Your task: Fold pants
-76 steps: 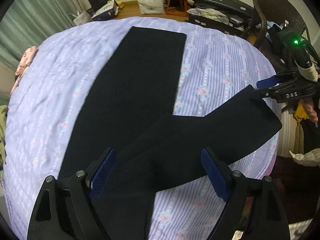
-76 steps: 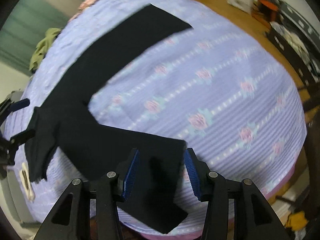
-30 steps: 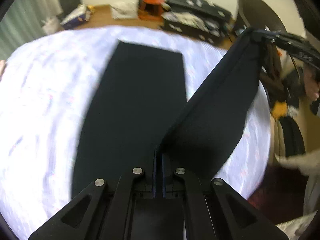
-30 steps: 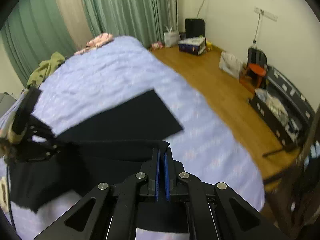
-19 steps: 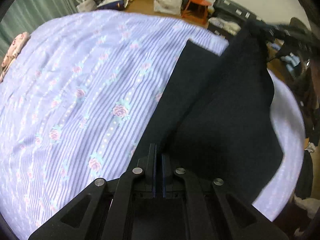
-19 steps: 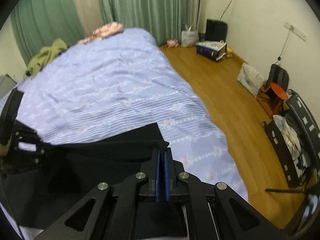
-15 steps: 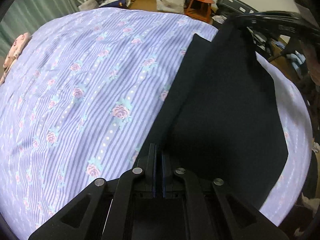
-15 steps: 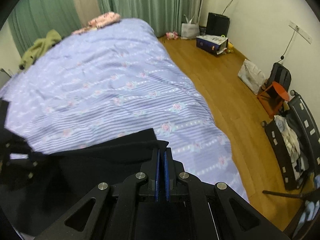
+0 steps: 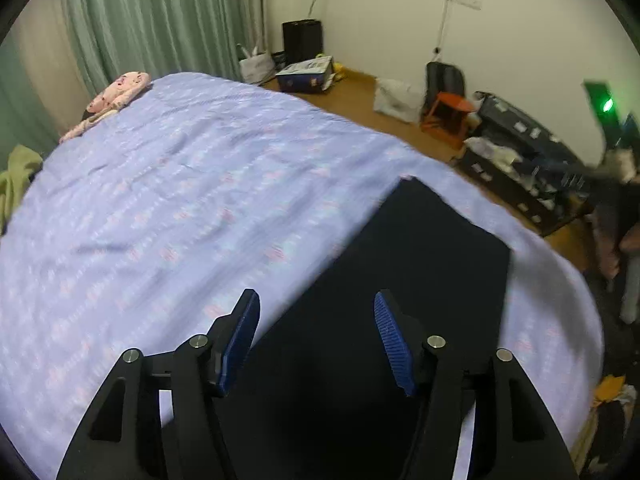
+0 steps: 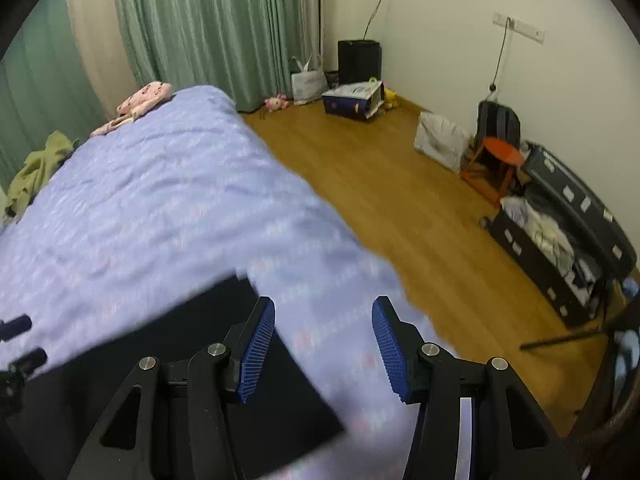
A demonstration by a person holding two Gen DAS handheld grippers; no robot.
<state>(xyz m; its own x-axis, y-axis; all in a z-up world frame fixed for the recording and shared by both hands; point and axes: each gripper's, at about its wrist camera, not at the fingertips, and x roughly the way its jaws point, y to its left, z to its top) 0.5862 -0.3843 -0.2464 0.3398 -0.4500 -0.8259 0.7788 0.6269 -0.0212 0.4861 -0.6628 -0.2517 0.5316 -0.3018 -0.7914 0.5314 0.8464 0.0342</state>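
Both tools released, pants (image 9: pixel 400 280) lengthwise away

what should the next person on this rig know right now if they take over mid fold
Left gripper: open, empty, above the pants.
Right gripper: open, empty, over the bed at the pants' outer edge.
Pants: lying flat as one black strip near the foot of the bed, nothing gripping them.
Done: one leg appears to be laid over the other, lengthwise.
Left: probably fold the strip across its length and smooth it; the frames are blurred, so check the edges line up first.
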